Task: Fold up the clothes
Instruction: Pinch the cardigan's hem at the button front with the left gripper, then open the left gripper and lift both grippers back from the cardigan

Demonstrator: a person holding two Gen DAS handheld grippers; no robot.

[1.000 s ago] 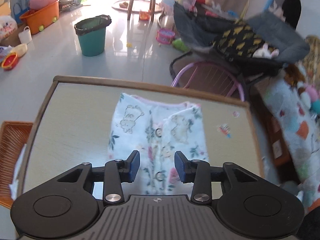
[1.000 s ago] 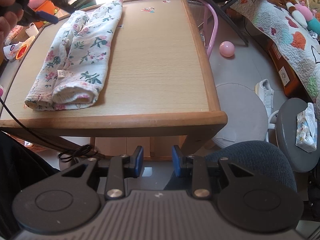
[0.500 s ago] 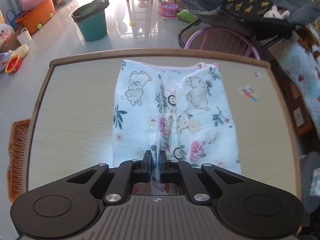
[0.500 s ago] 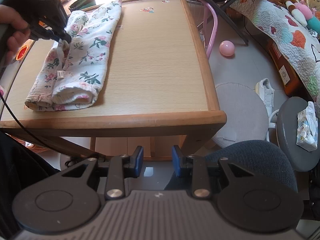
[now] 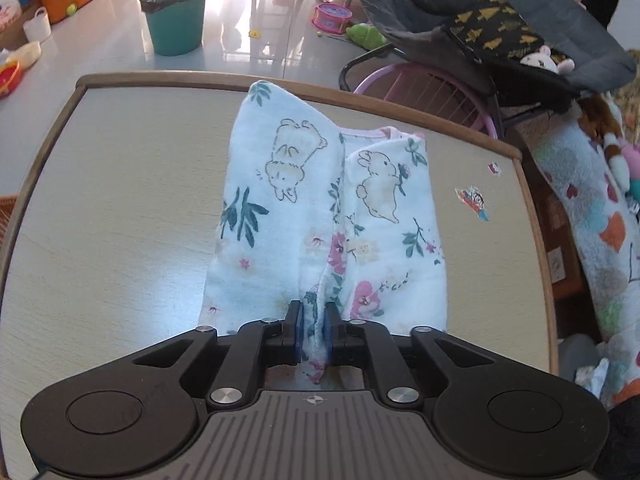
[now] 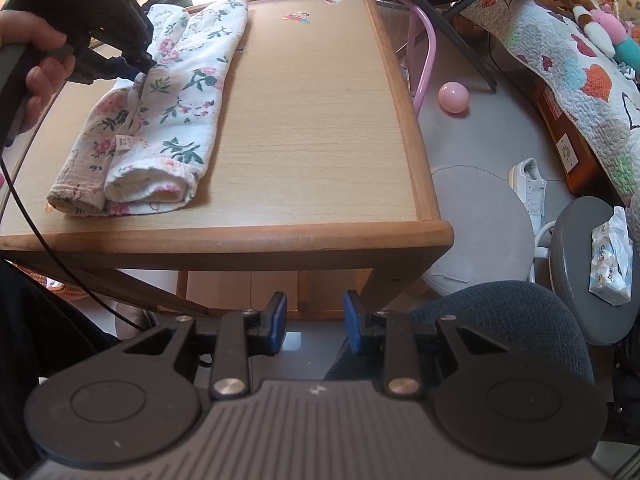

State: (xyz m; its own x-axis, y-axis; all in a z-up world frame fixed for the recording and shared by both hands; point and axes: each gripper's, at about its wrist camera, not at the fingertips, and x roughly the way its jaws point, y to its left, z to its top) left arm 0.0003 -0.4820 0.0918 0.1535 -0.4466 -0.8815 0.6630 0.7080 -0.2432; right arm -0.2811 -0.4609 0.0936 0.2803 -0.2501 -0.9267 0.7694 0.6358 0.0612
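Observation:
A white floral baby garment (image 5: 320, 216) printed with bunnies lies folded lengthwise on the wooden table (image 5: 112, 200). My left gripper (image 5: 313, 330) is shut on a fold of the garment near its middle and lifts that fold off the table. In the right wrist view the garment (image 6: 160, 120) lies along the table's left side, with the left gripper (image 6: 140, 66) pinching it partway along. My right gripper (image 6: 315, 322) is open and empty, held below and in front of the table's near edge.
A pink chair (image 6: 424, 52) stands by the table's right side. A grey round stool (image 6: 480, 224), a white shoe (image 6: 528, 188), a pink ball (image 6: 453, 97) and a dark stool with a tissue pack (image 6: 610, 256) are on the floor. A teal bin (image 5: 174, 16) stands beyond the table.
My left gripper came down onto the garment, shut on a fold near its middle and now lifts it. The right gripper has stayed still and open.

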